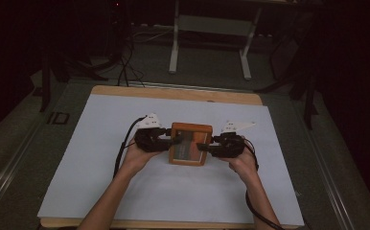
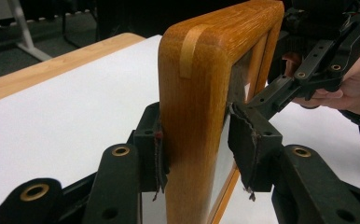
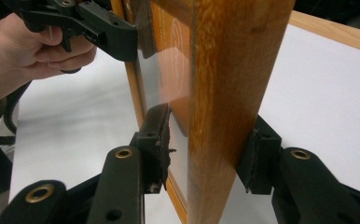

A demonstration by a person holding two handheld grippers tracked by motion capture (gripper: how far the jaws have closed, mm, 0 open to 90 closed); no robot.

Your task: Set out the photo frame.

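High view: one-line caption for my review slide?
Two hand-held tools, left tool and right tool, clamp opposite sides of a wooden picture frame above a white-covered table.

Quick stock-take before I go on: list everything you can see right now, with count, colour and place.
wooden frame: one, orange-brown with a glass front, held at mid-table between both grippers.
white sheet: one, white, covering most of the tabletop.
table: one, light wood, its edge showing beyond the sheet.
grey stand: one, pale grey, on the floor behind the table.
floor cables: several, black, behind the table at left.
left gripper: one, black, jaws clamped on the frame's left edge.
right gripper: one, black, jaws clamped on the frame's right edge.
hands: two, one behind each gripper.
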